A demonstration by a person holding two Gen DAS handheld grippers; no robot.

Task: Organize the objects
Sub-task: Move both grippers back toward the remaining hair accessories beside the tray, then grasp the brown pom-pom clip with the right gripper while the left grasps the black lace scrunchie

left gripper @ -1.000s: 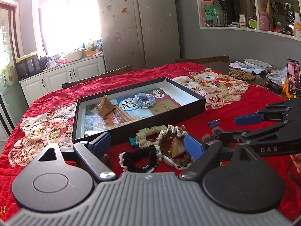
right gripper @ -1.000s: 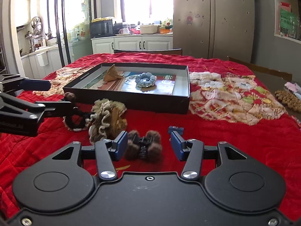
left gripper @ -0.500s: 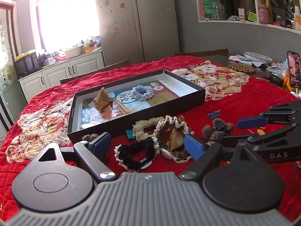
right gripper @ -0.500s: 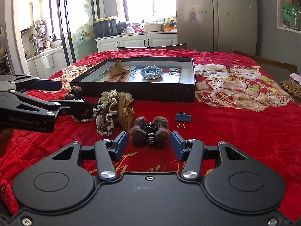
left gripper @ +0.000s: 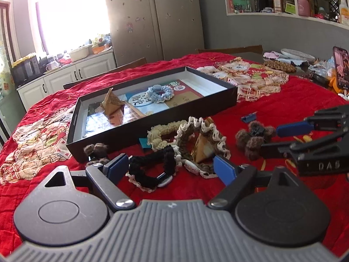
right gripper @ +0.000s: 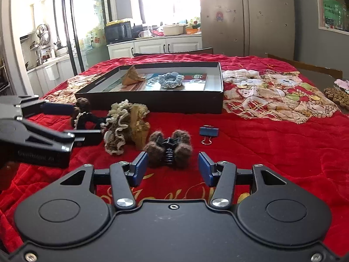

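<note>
The left gripper (left gripper: 170, 166) has its jaws spread wide, empty, with the black scrunchie (left gripper: 152, 168) lying between the blue pads but untouched. It looks soft and floppy, trimmed with pale lace, and a small clip or button sits at its near edge; I'd guess it weighs almost nothing and will sag once lifted, so pinching across one thick side of the ring seems safer than grabbing the lace edge.

The right gripper (right gripper: 172, 170) has its jaws partly open, also empty, lined up just short of the brown pom-pom hair claw (right gripper: 169, 148). That one should handle differently: fuzzy balls outside, a stiff black toothed clip in the middle. Taking it across the pom-poms would likely squash and slip; the hard centre is the better hold.

Just beyond the black scrunchie, a cream and brown frilled scrunchie (left gripper: 196, 139) is heaped around a tan paper wedge. A blue binder clip (right gripper: 208, 131) lies near the claw. Farther back on the red quilted tabletop (right gripper: 272, 148), the shallow black box (left gripper: 152, 128) already holds a blue scrunchie (left gripper: 160, 92) and another paper wedge.
</note>
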